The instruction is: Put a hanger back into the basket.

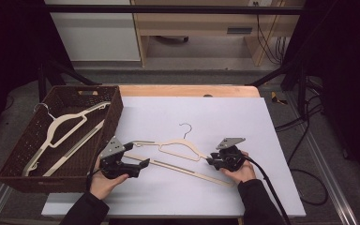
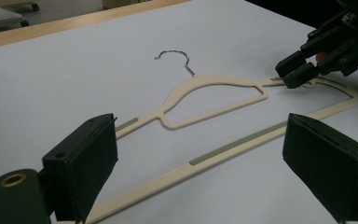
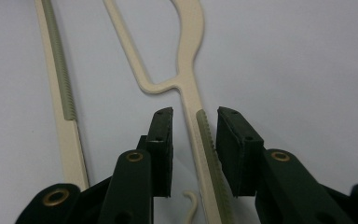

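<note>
White sheeting covers the worktop (image 1: 262, 187) where the cream hanger (image 1: 183, 147) lies flat, light, thin and stiff; the right tongs (image 3: 195, 122) straddle its ribbed shoulder arm unclenched, a sound hold, while the left tongs (image 2: 200, 154) gape.

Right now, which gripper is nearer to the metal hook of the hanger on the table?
The right gripper is a bit nearer, astride the hanger's shoulder arm, below right of the hook. The left gripper sits farther off, below left.

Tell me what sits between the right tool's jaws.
The hanger's shoulder arm with its grey ribbed strip runs between the right tool's jaws, seen in the right gripper view; the pads stand slightly apart from it.
</note>
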The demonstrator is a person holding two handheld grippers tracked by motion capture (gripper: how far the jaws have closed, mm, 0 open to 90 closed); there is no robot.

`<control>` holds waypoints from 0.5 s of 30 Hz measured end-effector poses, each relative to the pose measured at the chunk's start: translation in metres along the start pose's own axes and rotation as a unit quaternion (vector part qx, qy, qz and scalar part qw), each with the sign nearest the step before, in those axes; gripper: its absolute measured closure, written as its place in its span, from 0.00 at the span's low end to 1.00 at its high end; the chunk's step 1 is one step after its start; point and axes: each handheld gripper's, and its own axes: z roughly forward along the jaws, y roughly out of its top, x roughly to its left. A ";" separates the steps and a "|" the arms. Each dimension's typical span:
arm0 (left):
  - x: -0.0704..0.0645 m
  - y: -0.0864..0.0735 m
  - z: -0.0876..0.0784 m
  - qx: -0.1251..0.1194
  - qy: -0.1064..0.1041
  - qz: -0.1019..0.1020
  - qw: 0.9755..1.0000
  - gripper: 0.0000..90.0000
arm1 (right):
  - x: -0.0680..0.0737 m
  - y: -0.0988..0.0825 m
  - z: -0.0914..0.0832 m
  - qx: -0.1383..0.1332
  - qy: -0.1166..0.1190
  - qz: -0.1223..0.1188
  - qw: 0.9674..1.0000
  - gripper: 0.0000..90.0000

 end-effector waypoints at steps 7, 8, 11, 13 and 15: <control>0.000 0.000 0.001 0.002 -0.001 0.001 1.000 0.11 | -0.001 0.000 0.005 0.003 -0.011 -0.004 1.000 0.87; 0.000 0.000 0.000 0.003 -0.001 0.002 1.000 0.11 | -0.001 0.000 0.004 0.002 -0.010 -0.006 1.000 0.87; 0.000 0.000 0.000 0.000 0.000 0.001 1.000 0.11 | -0.001 0.000 0.003 0.005 -0.009 -0.002 1.000 0.88; 0.000 0.000 0.000 0.001 0.000 0.000 1.000 0.11 | 0.001 -0.001 -0.001 0.012 -0.016 0.000 1.000 0.88; 0.000 -0.001 -0.001 0.001 0.000 0.001 1.000 0.11 | 0.004 -0.004 -0.005 0.016 -0.023 0.007 1.000 0.88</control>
